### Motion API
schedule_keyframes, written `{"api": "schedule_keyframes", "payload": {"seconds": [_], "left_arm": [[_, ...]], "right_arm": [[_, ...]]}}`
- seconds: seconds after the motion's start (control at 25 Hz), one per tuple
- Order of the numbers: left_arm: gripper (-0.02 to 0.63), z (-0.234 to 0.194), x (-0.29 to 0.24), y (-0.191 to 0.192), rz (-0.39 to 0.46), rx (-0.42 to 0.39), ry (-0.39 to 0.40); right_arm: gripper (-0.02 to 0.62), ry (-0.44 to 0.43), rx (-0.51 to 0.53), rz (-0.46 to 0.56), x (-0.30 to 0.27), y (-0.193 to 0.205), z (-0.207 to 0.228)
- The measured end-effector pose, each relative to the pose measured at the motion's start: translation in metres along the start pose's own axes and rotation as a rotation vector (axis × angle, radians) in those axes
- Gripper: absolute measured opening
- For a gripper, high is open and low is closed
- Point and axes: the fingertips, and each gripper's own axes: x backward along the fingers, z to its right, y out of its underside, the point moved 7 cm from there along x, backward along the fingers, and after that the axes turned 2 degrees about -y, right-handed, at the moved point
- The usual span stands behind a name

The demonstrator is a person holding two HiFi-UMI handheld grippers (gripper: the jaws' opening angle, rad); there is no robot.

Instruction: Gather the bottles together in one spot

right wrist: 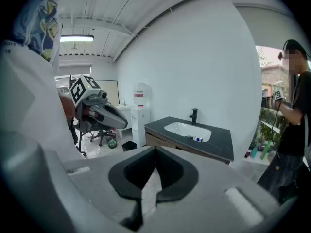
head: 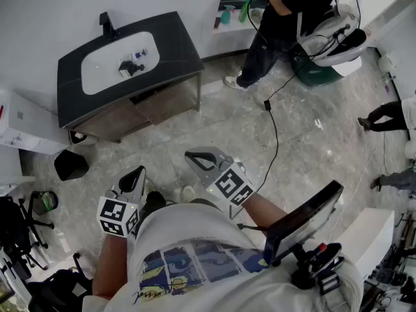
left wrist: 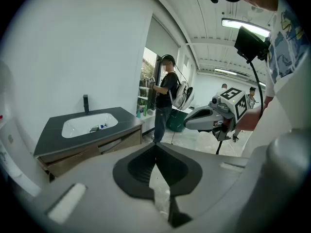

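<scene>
My left gripper (head: pixel 139 173) and right gripper (head: pixel 190 155) hang in front of me above the floor, both shut with nothing between the jaws. In the left gripper view the closed jaws (left wrist: pixel 155 147) point toward a dark vanity (left wrist: pixel 124 118) with a white sink (left wrist: pixel 87 125). The right gripper view shows shut jaws (right wrist: pixel 155 150) too. Small items, one with a blue part (head: pixel 138 55), lie in the sink (head: pixel 107 67). A green bottle (head: pixel 244 10) and a teal bottle (head: pixel 225 15) stand on a low white ledge at the far side; they show again as the green bottle (right wrist: pixel 265 149) and teal bottle (right wrist: pixel 253 152).
A person in black (head: pixel 279 25) with a white backpack stands at the ledge, a cable (head: pixel 276 135) trailing over the floor. A black bin (head: pixel 70 164) sits left of the vanity. A water dispenser (right wrist: pixel 140 111) and an office chair (right wrist: pixel 99 135) stand further left.
</scene>
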Motion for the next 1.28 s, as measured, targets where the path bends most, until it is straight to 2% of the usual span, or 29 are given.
{"api": "schedule_keyframes", "payload": {"seconds": [0.24, 0.76, 0.96, 1.28], "left_arm": [[0.003, 0.006, -0.009, -0.007, -0.013, -0.007, 0.031], [0.002, 0.001, -0.012, -0.010, -0.022, 0.003, -0.005], [0.003, -0.013, -0.014, -0.007, -0.032, 0.018, 0.004], [0.003, -0.060, -0.043, -0.019, -0.013, 0.008, 0.076]], "right_arm": [[0.000, 0.029, -0.026, -0.008, 0.011, 0.005, 0.007], [0.002, 0.024, -0.027, 0.031, 0.000, 0.006, 0.020], [0.037, 0.033, -0.042, 0.018, -0.012, 0.007, 0.022], [0.040, 0.093, -0.071, -0.023, -0.045, -0.001, 0.040]]}}
